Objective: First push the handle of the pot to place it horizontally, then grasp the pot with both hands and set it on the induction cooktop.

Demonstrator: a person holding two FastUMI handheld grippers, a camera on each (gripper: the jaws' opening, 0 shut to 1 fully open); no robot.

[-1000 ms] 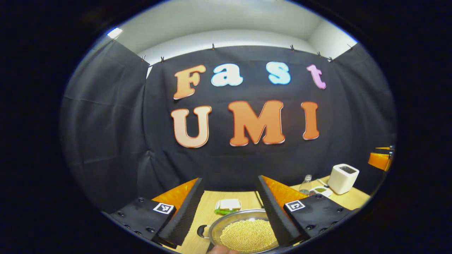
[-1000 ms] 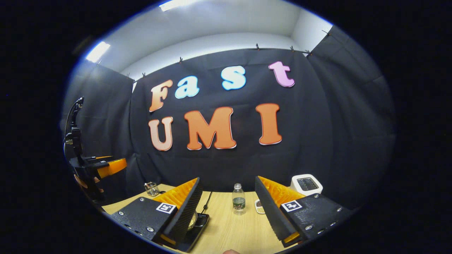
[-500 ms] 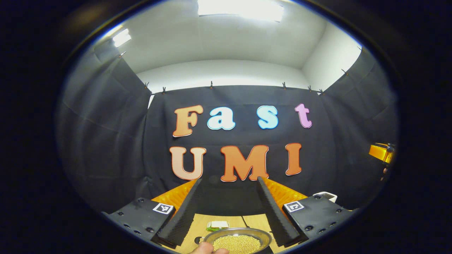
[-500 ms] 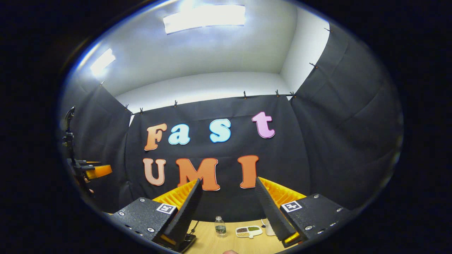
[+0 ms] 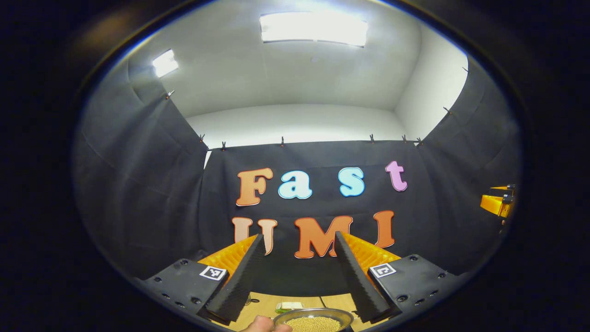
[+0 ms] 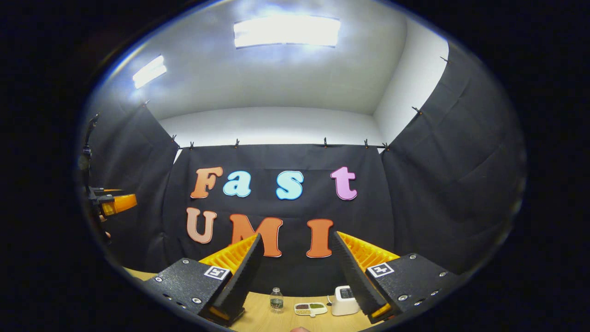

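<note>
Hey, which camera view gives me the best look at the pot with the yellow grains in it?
The left gripper view: the pot sits at the bottom edge between the left gripper fingers, rim and grains visible, a hand beside it. The right gripper view faces the table's far side, with a bottle and white appliance.

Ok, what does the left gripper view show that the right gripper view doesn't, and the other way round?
Left gripper view: the pot, filled with yellow grains, a hand beside its rim, and a small green and white item behind it. Right gripper view: a water bottle, a divided dish and a white appliance in a row. Shared: the wooden table, and the left gripper and right gripper, both open, holding nothing.
</note>
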